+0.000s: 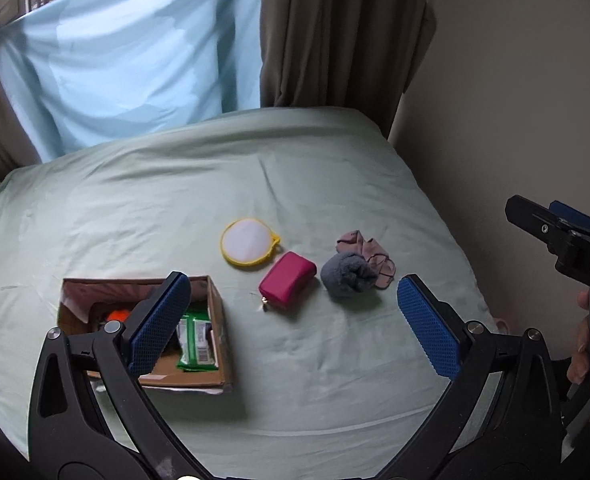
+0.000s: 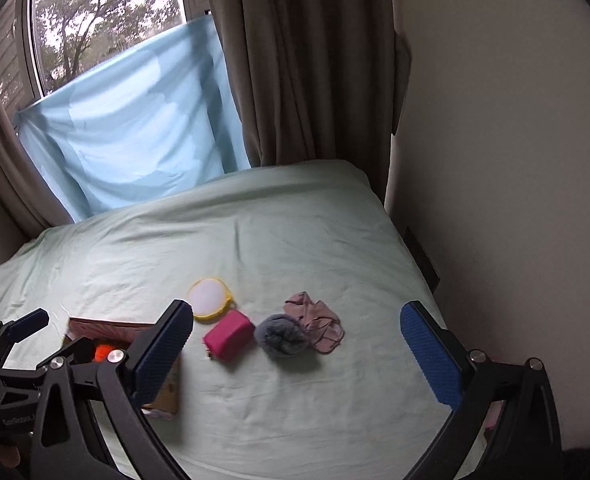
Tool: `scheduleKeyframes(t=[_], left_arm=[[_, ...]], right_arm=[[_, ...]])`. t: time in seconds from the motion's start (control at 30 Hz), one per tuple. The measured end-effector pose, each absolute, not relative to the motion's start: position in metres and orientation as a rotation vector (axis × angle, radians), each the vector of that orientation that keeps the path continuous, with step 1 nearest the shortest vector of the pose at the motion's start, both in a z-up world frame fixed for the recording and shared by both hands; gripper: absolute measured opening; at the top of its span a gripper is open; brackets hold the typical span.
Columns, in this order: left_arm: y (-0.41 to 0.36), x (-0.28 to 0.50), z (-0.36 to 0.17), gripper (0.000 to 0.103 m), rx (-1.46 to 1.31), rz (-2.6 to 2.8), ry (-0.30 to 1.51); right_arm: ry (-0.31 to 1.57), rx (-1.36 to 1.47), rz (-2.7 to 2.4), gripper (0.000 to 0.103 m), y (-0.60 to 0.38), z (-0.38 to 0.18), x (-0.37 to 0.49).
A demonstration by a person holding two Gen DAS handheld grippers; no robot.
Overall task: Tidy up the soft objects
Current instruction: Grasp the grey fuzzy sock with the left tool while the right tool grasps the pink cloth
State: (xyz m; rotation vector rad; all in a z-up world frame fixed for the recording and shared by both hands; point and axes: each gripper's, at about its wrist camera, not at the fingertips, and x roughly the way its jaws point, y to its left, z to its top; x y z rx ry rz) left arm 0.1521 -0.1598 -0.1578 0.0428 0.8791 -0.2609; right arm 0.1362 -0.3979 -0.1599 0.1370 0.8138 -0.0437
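On the pale green bed sheet [image 1: 295, 184] lie a round white pad with a yellow rim [image 1: 248, 241], a magenta zip pouch [image 1: 287, 277], a grey fuzzy ball [image 1: 347, 275] and a crumpled pink cloth [image 1: 369, 254]. They also show in the right wrist view: pad [image 2: 209, 298], pouch [image 2: 229, 334], ball [image 2: 281, 335], cloth [image 2: 319, 321]. An open cardboard box [image 1: 219, 320] at the left holds green packets [image 1: 196, 340] and something orange [image 1: 117, 315]. My left gripper [image 1: 295, 322] is open and empty above the sheet, near the box. My right gripper [image 2: 297, 348] is open and empty, above the sheet.
A brown curtain [image 1: 335, 32] and a light blue cloth [image 1: 135, 60] hang over the window behind the bed. A beige wall [image 1: 515, 100] runs along the bed's right side. The bed's right edge [image 2: 427, 280] drops off beside the wall.
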Motion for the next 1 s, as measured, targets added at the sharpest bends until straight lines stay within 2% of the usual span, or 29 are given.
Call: scheduleKeyframes(t=[0.53,0.67,0.77,0.87,1.0], left_arm=[[-0.260,0.240,-0.325,0.103,0.034,-0.268,0.993],[-0.293,0.250,-0.367,0.103,0.104,-0.316,0.996],[-0.309,0.257,-0.398,0.103,0.145,-0.338,1.007],[-0.319,0.265,-0.424,0.103,0.177,-0.345,1.014],[-0.325,0.272,-0.446,0.103,0.227,-0.342,1.003]], right_arm=[[0.939,0.085,0.083,0.103,-0.472,-0.332,0.252],[0.967,0.065,0.103,0.103,-0.477,-0.377,0.272],[0.986,0.064,0.127,0.097,-0.476,-0.404,0.284],[1.008,0.063,0.161,0.097,-0.472,-0.430,0.296],[1.039,0.054,0.226,0.088,-0.463,-0.456,0.307]])
